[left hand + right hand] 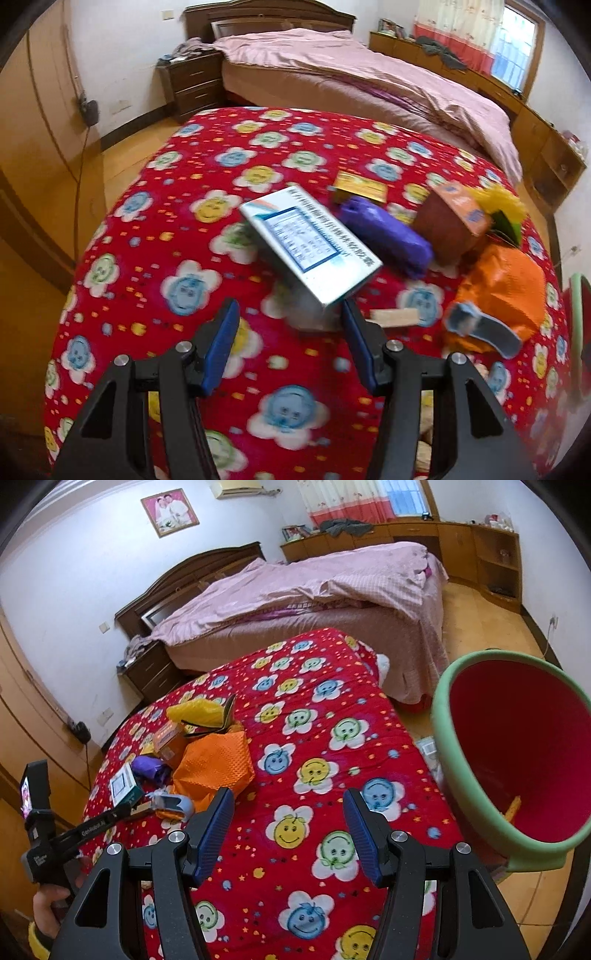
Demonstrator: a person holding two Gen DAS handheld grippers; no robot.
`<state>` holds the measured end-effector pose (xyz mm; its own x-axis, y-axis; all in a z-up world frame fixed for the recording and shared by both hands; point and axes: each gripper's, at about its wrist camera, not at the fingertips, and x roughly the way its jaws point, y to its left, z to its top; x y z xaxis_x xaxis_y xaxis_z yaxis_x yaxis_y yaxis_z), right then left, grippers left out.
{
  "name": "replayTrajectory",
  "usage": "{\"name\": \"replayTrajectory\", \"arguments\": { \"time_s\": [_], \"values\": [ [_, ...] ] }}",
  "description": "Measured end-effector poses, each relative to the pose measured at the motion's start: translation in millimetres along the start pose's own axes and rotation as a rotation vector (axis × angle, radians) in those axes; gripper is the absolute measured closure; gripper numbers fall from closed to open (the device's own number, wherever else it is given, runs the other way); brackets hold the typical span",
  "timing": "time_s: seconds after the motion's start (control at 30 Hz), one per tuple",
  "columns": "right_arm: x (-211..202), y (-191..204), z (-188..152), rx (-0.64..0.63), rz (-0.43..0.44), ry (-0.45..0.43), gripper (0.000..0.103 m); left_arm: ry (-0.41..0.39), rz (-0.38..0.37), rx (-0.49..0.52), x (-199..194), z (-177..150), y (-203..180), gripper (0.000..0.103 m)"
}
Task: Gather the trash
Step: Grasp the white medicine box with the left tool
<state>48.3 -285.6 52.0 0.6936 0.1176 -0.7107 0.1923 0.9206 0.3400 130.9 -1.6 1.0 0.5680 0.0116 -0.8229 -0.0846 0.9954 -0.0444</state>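
We held our left gripper (288, 314) with fingers apart and empty just below the white medicine box (308, 243) at frame centre. Our right gripper (288, 805) also gaped empty over the red flowered surface (332, 709), the trash pile at centre left, the red bin (517, 760) at right.

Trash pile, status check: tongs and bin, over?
Both tongs open, empty. Left tongs closing on white box. Bin beside the table, right tongs near it. Nothing blocking.

Left gripper (288, 314) and right gripper (288, 805), both tilted downward, fingers apart, empty.
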Motion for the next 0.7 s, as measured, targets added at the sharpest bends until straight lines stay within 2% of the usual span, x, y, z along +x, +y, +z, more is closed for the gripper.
{"name": "replayTrajectory", "arguments": {
  "time_s": [0.3,0.4,0.63,0.7],
  "values": [
    [8.6,6.5,-1.2,-0.008,0.001,0.019,0.040,-0.006,0.071,-0.034,9.9,13.3,34.5,0.046],
    [9.8,6.8,-1.4,-0.008,-0.001,0.022,0.040,-0.004,0.074,-0.045,10.6,16.6,41.1,0.046],
    [16.3,8.9,-1.0,-0.006,-0.004,0.034,0.040,-0.012,-0.033,-0.044,-2.8,20.7,37.3,0.045],
    [18.2,9.7,-0.6,-0.006,-0.003,0.038,0.040,-0.015,-0.063,-0.037,-2.7,24.6,30.9,0.036]
  ]
}}
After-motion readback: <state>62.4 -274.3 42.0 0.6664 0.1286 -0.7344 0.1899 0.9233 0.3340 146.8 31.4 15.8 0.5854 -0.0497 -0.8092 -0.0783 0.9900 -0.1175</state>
